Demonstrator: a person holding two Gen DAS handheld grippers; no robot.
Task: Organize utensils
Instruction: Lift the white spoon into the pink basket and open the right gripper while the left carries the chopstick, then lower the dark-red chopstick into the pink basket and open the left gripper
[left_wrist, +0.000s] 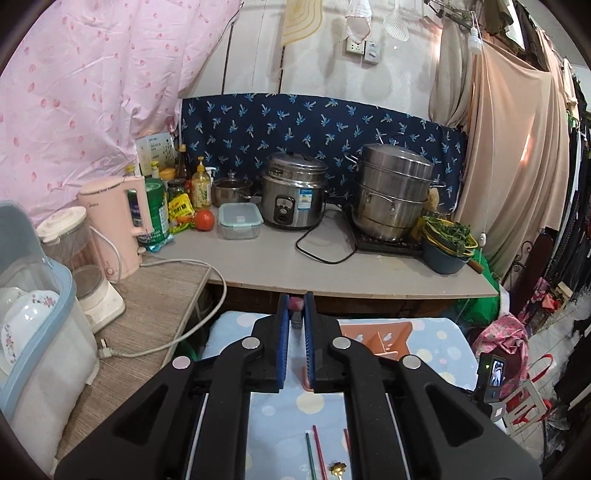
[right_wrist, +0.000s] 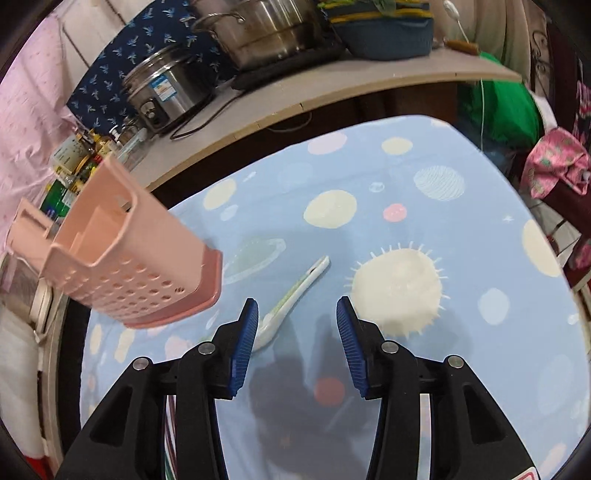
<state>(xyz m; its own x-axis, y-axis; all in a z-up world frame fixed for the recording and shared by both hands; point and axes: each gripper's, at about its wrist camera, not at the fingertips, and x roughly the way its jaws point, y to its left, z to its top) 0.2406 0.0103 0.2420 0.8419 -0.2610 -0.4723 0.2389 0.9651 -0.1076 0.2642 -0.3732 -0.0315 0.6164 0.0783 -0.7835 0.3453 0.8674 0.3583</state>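
Cramped home kitchen corner, w/ living stuff crowding in. Bench (left_wrist: 369, 273) along the wall carries a rice cooker (left_wrist: 293, 194), stacked steamer pot (left_wrist: 393, 192) on a hot plate, pink kettle (left_wrist: 118, 225), sauce bottles (left_wrist: 201, 186), a tomato (left_wrist: 204, 220), lidded food box (left_wrist: 239, 219) & a bowl of greens (left_wrist: 447, 243). Blue patterned cloth (left_wrist: 314, 122) serves as splash guard; pink sheet (left_wrist: 92, 92) hangs at left. Covered dish rack (left_wrist: 33, 332) w/ floral bowls at near left. Strainer ladle (left_wrist: 396, 20) hangs on the wall by a socket. Clothes (left_wrist: 517, 147) hang at right. Small table in front w/ spotted blue cloth (right_wrist: 369, 229), pink utensil holder (right_wrist: 129, 266) & white spoon (right_wrist: 295, 295) on it.
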